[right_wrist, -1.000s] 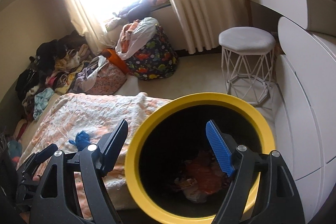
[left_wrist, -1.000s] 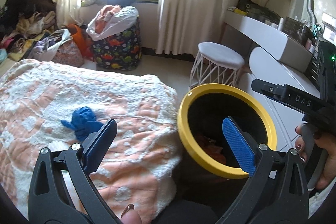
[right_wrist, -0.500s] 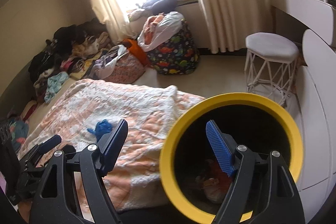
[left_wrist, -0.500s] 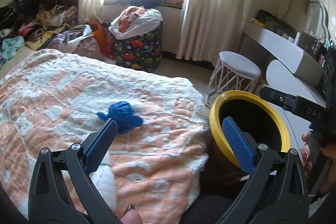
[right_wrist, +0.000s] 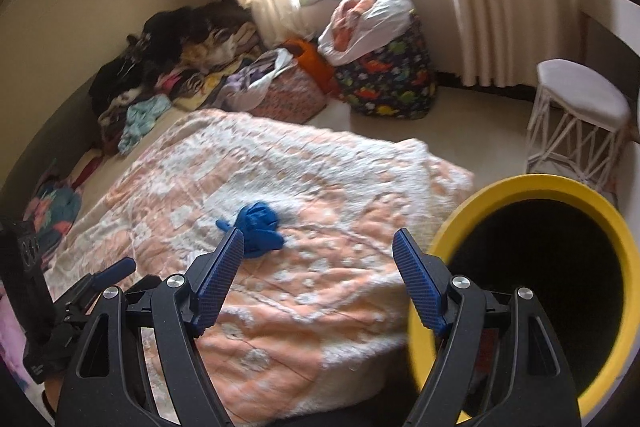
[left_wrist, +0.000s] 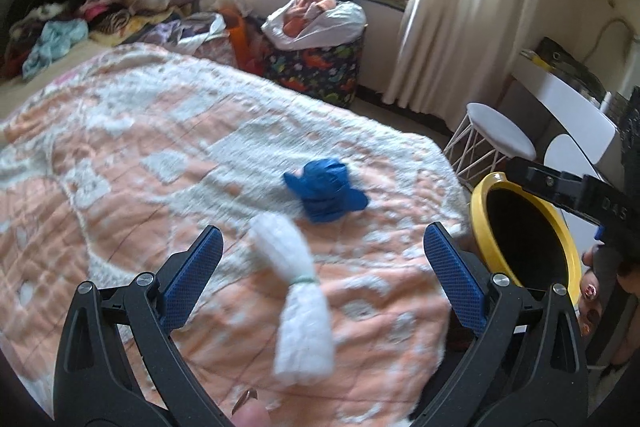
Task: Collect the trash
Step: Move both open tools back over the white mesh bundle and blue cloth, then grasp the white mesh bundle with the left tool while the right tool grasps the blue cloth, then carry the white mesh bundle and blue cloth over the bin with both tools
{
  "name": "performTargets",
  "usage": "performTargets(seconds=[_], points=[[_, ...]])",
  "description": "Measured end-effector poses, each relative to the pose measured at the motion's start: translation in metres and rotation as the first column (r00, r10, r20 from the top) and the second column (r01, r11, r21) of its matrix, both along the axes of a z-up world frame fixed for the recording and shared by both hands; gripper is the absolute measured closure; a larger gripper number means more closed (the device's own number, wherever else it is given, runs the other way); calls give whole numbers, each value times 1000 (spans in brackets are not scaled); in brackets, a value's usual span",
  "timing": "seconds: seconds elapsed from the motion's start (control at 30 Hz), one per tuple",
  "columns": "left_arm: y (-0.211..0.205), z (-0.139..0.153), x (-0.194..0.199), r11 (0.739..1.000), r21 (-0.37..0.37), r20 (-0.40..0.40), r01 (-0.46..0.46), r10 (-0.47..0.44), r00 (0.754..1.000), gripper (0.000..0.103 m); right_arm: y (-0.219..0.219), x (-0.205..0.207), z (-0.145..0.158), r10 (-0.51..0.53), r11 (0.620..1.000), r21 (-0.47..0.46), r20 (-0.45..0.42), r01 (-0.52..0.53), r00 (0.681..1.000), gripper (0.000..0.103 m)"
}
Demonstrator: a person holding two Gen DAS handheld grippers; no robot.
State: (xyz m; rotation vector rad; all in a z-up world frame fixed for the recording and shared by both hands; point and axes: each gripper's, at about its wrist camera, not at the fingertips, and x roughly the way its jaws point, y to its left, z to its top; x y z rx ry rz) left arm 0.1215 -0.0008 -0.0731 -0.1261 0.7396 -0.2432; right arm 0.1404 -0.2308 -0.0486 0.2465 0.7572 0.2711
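Note:
A crumpled blue glove (left_wrist: 324, 195) lies on the peach and white blanket (left_wrist: 140, 155). Just in front of it lies a white wad tied with a green band (left_wrist: 298, 291). My left gripper (left_wrist: 323, 231) hangs open above the blanket, the white wad low between its fingers and untouched. The black bin with a yellow rim (left_wrist: 480, 203) stands off the bed's right edge. In the right wrist view my right gripper (right_wrist: 319, 235) is open and empty, between the blue glove (right_wrist: 258, 227) and the bin (right_wrist: 540, 183). The white wad does not show there.
A white stool (right_wrist: 580, 95) stands behind the bin, with a white desk (left_wrist: 560, 95) at the right. A dinosaur-print basket (right_wrist: 384, 79) with a stuffed white bag, other bags and heaped clothes (right_wrist: 168, 59) line the window wall. A hand (left_wrist: 592, 291) holds the right gripper.
Both views have swung left from the bin's mouth onto the bed. The blue glove has shifted toward the centre, the white wad has come into the left view, and the bin has slid right.

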Motion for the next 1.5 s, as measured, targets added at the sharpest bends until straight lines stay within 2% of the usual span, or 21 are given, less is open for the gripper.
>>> performTargets(seconds=[0.1,0.3,0.4,0.57,0.67,0.7,0.77,0.8,0.83,0.87,0.97,1.5], points=[[10,-10,-1,1000,-2,-27,-3,3,1000,12,16,13,-8,43,999,-4,-23,-43,999,29],[26,-32,-6,999,-38,-99,9,-13,995,33,58,43,-27,137,989,-39,-69,-140,988,29],[27,-42,-8,998,-61,-126,29,-37,991,42,80,61,-41,175,981,-66,-105,-182,979,33],[21,-51,-13,995,-70,-148,69,-79,986,52,105,86,-70,199,972,-94,-176,-218,964,38],[16,-57,-15,993,-74,-165,89,-100,981,58,112,95,-85,199,973,-73,-212,-218,957,41],[13,-58,-16,993,-72,-170,97,-108,980,59,113,98,-89,192,975,-70,-221,-212,956,43],[9,-60,-16,993,-55,-171,109,-117,978,63,114,101,-95,185,976,-71,-224,-205,957,57],[7,-61,-17,992,-48,-170,114,-121,978,66,114,102,-95,185,976,-68,-223,-205,957,62],[5,-61,-17,992,-43,-168,121,-126,978,69,112,102,-94,191,976,-57,-218,-208,957,74],[4,-61,-17,992,-37,-167,122,-126,978,75,110,101,-92,196,977,-44,-212,-209,958,79],[3,-61,-16,993,-30,-170,118,-121,978,87,102,94,-85,200,978,-25,-188,-208,962,83],[-17,-18,-8,993,-37,-74,109,-112,991,89,43,28,-38,143,990,23,-72,-142,987,83]])
